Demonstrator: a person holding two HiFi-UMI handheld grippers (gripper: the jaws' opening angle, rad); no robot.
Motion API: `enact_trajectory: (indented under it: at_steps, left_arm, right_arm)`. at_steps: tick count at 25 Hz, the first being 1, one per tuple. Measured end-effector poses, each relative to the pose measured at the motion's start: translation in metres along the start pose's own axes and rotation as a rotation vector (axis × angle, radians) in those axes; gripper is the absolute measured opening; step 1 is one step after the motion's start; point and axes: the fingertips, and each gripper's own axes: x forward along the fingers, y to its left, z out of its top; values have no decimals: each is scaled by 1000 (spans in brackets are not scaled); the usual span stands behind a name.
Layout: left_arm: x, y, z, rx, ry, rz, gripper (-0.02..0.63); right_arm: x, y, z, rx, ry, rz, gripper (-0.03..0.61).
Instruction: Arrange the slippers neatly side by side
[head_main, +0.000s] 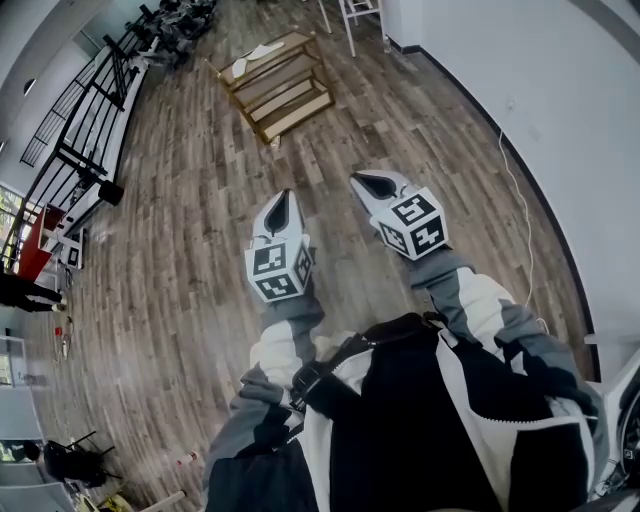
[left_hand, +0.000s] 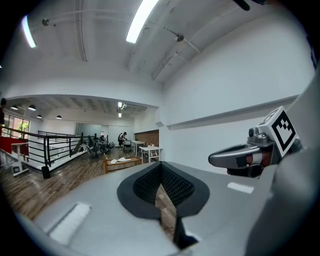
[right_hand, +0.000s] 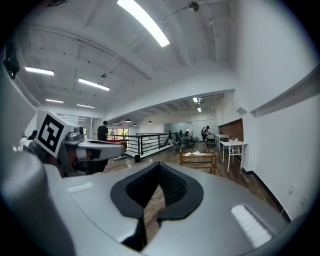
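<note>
From the head view, the person holds both tools out in front, over the brown wood floor (head_main: 180, 250). The left gripper (head_main: 282, 200) and the right gripper (head_main: 364, 182) are side by side and a little apart. Far ahead, well away from both, is a low wooden rack (head_main: 285, 100). Two flat white things lie on its top board, nearer its left end. I think these are the slippers (head_main: 255, 53), but they are too small to be sure. A white wall (head_main: 520, 80) runs along the right.

In the left gripper view, the left gripper (left_hand: 161, 172) has its jaws pressed together with nothing between them. You only see floor through the small gap. The right gripper (left_hand: 235, 159) sticks out on the right. The rack (left_hand: 121, 163) is far off, with the slippers (left_hand: 119, 160) on top.

In the right gripper view, the right gripper (right_hand: 159, 172) is also closed tight and holds nothing. The left gripper (right_hand: 100, 149) shows on the left. The rack (right_hand: 198, 159) stands ahead near a white table (right_hand: 232, 145), and the slippers (right_hand: 197, 153) lie on its top board.

I think the slippers will be light, thin and floppy. They should not break, but they may bend or slip. A good place to pinch one looks like the edge of the sole near the heel, one slipper for each tool. First the jaws must open and get much closer.
</note>
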Motion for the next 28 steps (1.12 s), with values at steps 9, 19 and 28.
enact_trajectory:
  at_steps: [9,19,28]
  left_arm:
    - [-7,2,-3,-5,17,25,2]
    - [19,7,0,-6,23,-7,2]
    - [76,42,-11,-36,35,-45,2]
  right_arm:
    - [4,9,-5,4,16,38,5]
    - [14,-10,-1,16,15,10,5]
    - [69,-35,-5,7,50,-12,6]
